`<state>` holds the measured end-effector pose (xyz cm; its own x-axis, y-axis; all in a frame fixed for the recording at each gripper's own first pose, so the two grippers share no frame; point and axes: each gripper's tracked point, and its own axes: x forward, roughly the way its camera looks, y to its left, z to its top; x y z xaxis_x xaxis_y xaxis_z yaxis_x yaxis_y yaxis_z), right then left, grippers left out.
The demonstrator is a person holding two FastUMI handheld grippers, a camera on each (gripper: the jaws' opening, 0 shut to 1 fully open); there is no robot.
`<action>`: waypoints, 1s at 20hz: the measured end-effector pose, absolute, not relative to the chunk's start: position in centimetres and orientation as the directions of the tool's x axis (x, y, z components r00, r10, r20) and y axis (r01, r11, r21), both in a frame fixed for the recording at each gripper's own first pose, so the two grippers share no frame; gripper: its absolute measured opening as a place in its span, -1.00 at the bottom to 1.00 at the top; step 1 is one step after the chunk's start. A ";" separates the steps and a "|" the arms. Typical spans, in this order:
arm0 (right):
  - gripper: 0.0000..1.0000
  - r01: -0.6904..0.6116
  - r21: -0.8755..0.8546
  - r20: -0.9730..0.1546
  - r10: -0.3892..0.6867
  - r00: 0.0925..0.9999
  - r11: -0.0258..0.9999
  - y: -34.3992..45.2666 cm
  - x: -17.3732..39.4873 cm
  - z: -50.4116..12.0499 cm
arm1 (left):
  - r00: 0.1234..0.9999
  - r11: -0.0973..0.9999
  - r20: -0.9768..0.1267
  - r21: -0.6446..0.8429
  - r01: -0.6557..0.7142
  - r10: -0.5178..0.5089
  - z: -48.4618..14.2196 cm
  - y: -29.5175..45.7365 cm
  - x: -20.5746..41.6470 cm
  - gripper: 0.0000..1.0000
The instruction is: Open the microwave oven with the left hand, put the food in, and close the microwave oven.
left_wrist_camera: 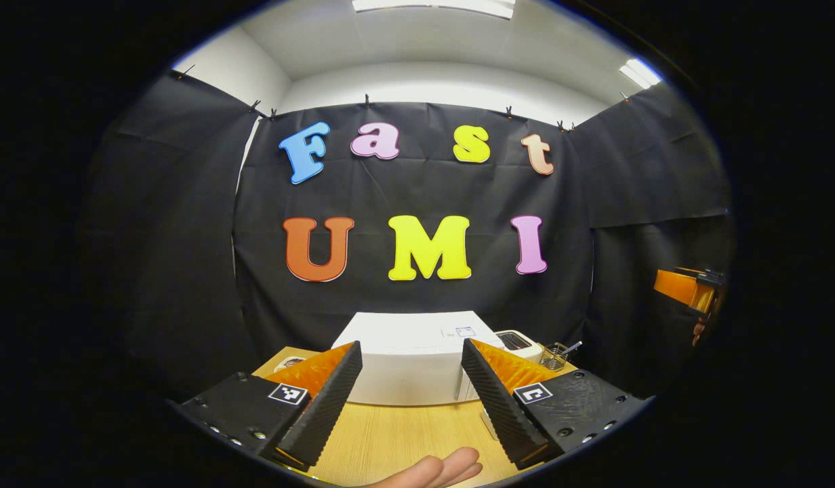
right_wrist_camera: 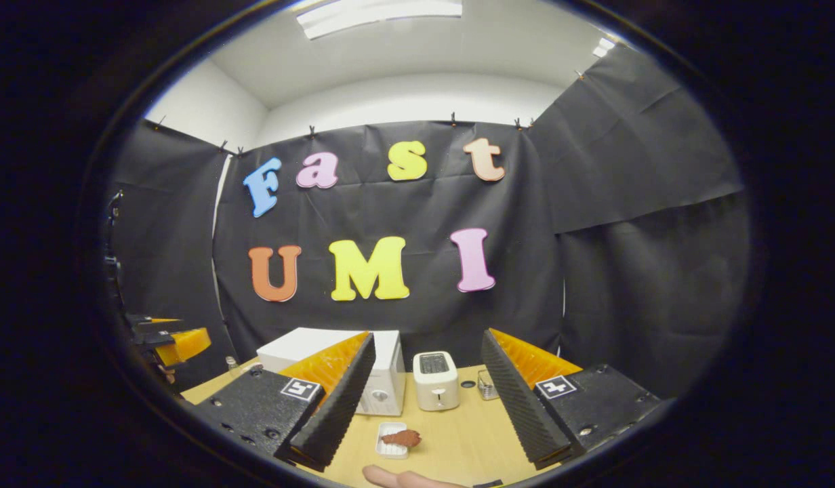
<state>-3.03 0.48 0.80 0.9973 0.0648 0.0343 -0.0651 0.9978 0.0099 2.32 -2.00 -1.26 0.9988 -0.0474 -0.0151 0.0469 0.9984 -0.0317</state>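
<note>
In the left gripper view, the left gripper (left_wrist_camera: 411, 413) has its fingers spread wide and holds nothing. The white microwave (left_wrist_camera: 411, 366) stands straight ahead between the fingers, at the back of the wooden table (left_wrist_camera: 390, 440), apart from the tips. Its door looks closed.

In the right gripper view, the right gripper (right_wrist_camera: 428, 423) is also spread wide and empty. A small white tray (right_wrist_camera: 392, 440) with a brown piece of food (right_wrist_camera: 402, 438) lies on the table between its fingers, near the front edge. Behind it stands a toaster (right_wrist_camera: 436, 379), just beside the microwave (right_wrist_camera: 390, 379). Bare table lies between the tray and the microwave. Fingertips of a hand (right_wrist_camera: 397, 478) show at the bottom edge.
</note>
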 end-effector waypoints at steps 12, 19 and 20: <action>1.00 -0.102 0.012 0.033 0.102 0.994 0.995 0.2 -2.7 0.6 | 0.984 0.988 -0.119 -0.090 0.125 -0.135 -10.9 -8.8 12.0 0.90; 0.79 -0.107 -0.014 0.056 0.108 0.993 0.994 -0.9 -3.4 0.0 | 0.962 0.976 -0.209 -0.170 0.138 -0.173 -18.7 -11.9 17.3 0.84; 0.79 -0.115 -0.016 0.052 0.116 0.992 0.993 -0.9 -3.3 -0.4 | 0.960 0.974 -0.214 -0.173 0.145 -0.181 -19.6 -12.6 18.1 0.84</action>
